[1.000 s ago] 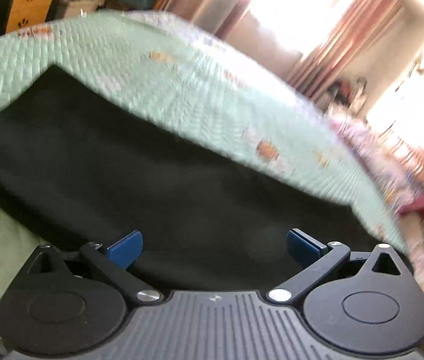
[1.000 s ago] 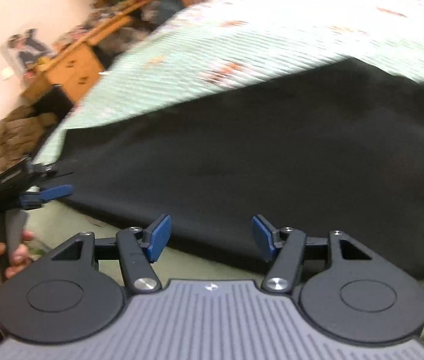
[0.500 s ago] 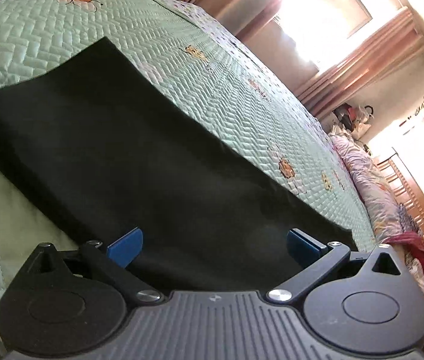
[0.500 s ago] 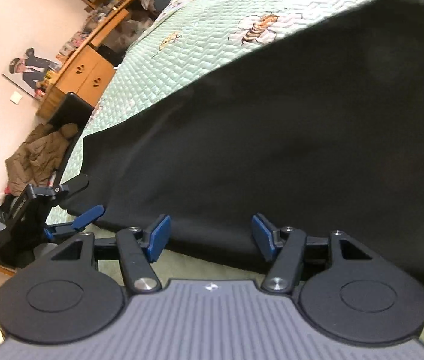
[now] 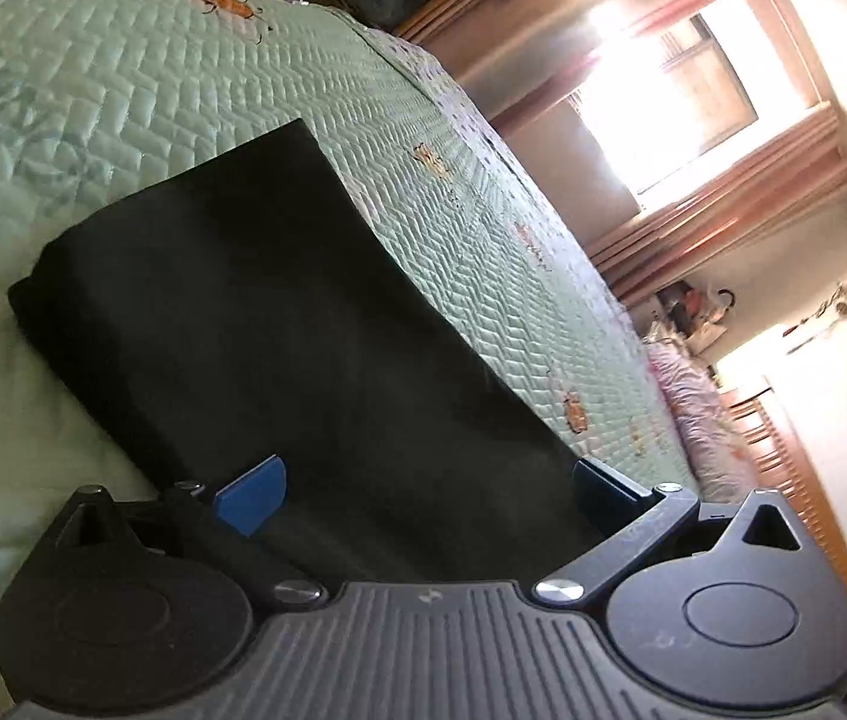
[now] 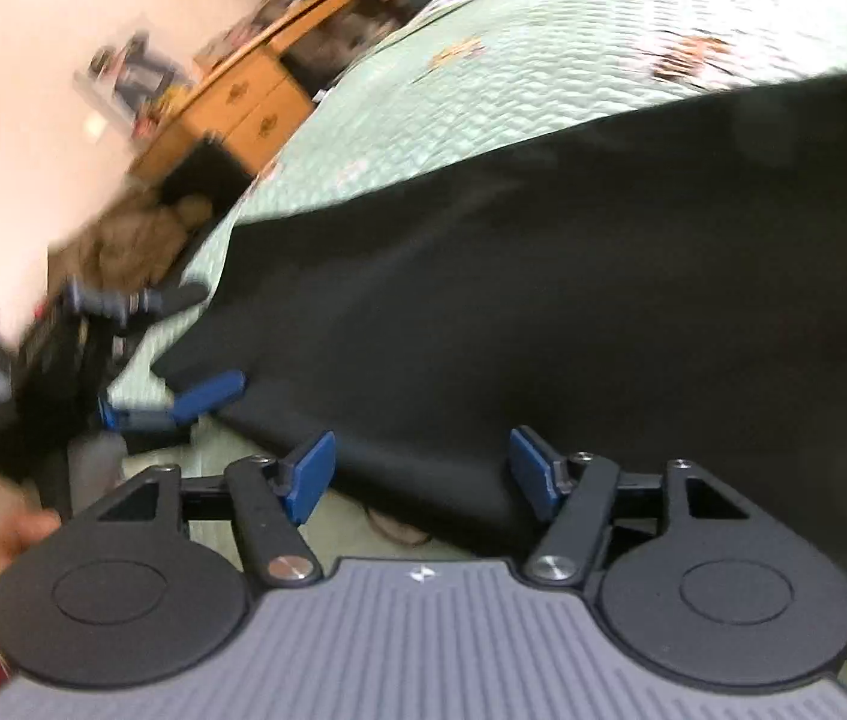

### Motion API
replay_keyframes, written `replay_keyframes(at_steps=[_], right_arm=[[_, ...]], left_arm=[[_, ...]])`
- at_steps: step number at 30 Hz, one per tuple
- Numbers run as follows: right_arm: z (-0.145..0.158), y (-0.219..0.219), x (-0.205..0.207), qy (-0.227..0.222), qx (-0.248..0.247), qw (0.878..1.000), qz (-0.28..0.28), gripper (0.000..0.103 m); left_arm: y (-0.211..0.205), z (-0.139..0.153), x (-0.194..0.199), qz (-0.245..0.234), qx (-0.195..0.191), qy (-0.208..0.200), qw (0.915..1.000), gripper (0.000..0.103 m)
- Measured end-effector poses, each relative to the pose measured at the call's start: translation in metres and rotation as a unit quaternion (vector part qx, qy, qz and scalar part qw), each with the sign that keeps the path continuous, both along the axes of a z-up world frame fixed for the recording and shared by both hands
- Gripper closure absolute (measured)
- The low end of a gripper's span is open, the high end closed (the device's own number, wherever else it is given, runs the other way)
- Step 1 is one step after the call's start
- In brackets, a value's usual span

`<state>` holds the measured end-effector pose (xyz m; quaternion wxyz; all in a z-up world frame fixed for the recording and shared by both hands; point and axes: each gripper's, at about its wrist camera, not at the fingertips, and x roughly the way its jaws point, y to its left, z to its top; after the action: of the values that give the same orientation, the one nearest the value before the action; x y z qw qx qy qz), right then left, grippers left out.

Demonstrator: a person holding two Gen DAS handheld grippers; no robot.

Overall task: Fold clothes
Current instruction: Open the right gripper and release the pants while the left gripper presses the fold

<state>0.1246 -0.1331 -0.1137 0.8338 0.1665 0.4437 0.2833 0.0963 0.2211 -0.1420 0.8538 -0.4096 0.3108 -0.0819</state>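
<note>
Left wrist view showed my left gripper (image 5: pixel 426 489) and right gripper (image 6: pixel 420 474) both spread, holding nothing, over the black garment (image 5: pixel 279 330) lying flat near the bed's (image 5: pixel 123 90) front edge. I judged a shallow pinch might catch one layer only, skewing the fold.

I see a bed under a pale green quilt (image 5: pixel 123 90), with a bright window (image 5: pixel 681 90) and reddish curtains (image 5: pixel 723 204) beyond its far edge. Off the other side stands a wooden dresser (image 6: pixel 243 108) against a pinkish wall (image 6: pixel 33 30).
</note>
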Motion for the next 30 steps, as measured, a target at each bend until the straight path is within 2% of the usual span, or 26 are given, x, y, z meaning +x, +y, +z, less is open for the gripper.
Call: replay_keyframes(at_steps=[3,5,8,10,12,14,19,20,22,25,28,30], right_arm=[[0.012,0.007,0.006,0.016,0.000,1.000,0.005,0.036],[0.022,0.015,0.007,0.013,0.007,1.000,0.016,0.036],[0.031,0.034,0.008,-0.016,0.007,0.999,0.045,0.036],[0.028,0.048,0.009,-0.022,0.009,0.998,0.065,0.036],[0.012,0.061,0.011,-0.001,0.010,0.997,0.081,0.036],[0.000,0.063,0.007,-0.001,0.018,0.998,0.064,0.035],[0.017,0.062,0.013,0.013,0.029,0.997,0.066,0.035],[0.024,0.063,0.014,0.001,0.030,0.997,0.075,0.038],[0.038,0.071,0.018,-0.027,0.024,0.995,0.096,0.039],[0.052,0.085,0.044,-0.036,0.035,0.994,0.098,0.042],[0.055,0.104,0.074,-0.036,0.066,0.992,0.096,0.049],[0.052,0.114,0.090,-0.029,0.092,0.991,0.097,0.055]], left_arm=[[0.008,0.003,-0.002,-0.001,-0.025,-0.008,0.9997,0.001],[0.017,0.007,-0.010,0.000,-0.030,-0.035,0.9989,0.001],[0.032,0.005,-0.017,0.045,-0.015,-0.035,0.9983,0.001],[0.041,-0.006,-0.014,0.055,-0.031,-0.015,0.9979,0.001],[0.041,-0.011,-0.013,0.057,-0.045,-0.016,0.9972,0.001],[0.041,-0.013,-0.014,0.062,-0.056,-0.021,0.9963,0.001],[0.057,-0.012,-0.017,0.058,-0.090,-0.015,0.9941,0.001],[0.062,-0.010,-0.018,0.058,-0.095,-0.013,0.9937,0.001],[0.062,-0.002,-0.015,0.049,-0.081,-0.026,0.9952,0.001],[0.063,0.003,-0.014,0.047,-0.066,-0.028,0.9964,0.001],[0.064,-0.012,-0.017,0.054,-0.071,-0.007,0.9960,0.001],[0.064,-0.016,-0.020,0.051,-0.070,-0.022,0.9959,0.001]])
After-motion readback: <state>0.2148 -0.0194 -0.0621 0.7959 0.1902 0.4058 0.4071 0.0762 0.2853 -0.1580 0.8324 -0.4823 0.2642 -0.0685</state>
